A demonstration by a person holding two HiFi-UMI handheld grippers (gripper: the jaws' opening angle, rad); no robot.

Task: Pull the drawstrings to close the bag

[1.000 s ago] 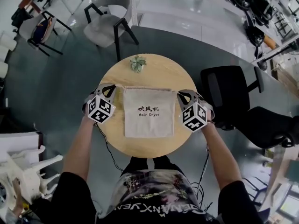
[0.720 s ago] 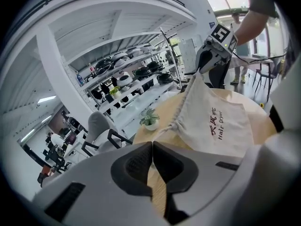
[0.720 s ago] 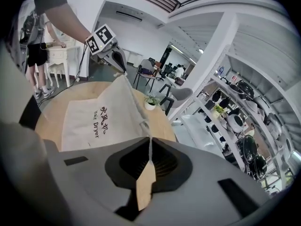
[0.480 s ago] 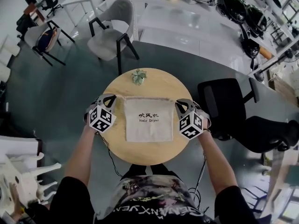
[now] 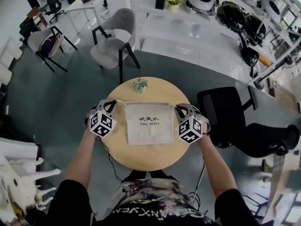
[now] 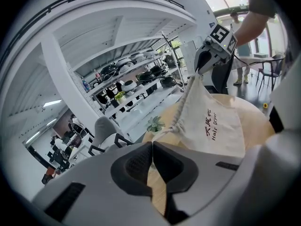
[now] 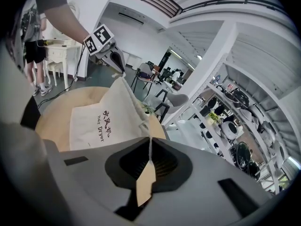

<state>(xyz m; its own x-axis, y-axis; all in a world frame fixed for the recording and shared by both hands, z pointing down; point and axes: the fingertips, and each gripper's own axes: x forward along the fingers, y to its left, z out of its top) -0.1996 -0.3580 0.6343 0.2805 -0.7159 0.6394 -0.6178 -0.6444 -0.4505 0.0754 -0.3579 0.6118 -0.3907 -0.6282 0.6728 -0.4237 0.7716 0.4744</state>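
While both forearms reach forward, tips angled down, the left gripper and right gripper each clamp one of two drawstrings, stretching one bag between them over the table.

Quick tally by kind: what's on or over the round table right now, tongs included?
Drawstring bag: 1
Small plant: 1
Tongs: 2 (left tongs, right tongs)
Total: 4

Bright, even indoor light; gripper views bulge, dark at corners.
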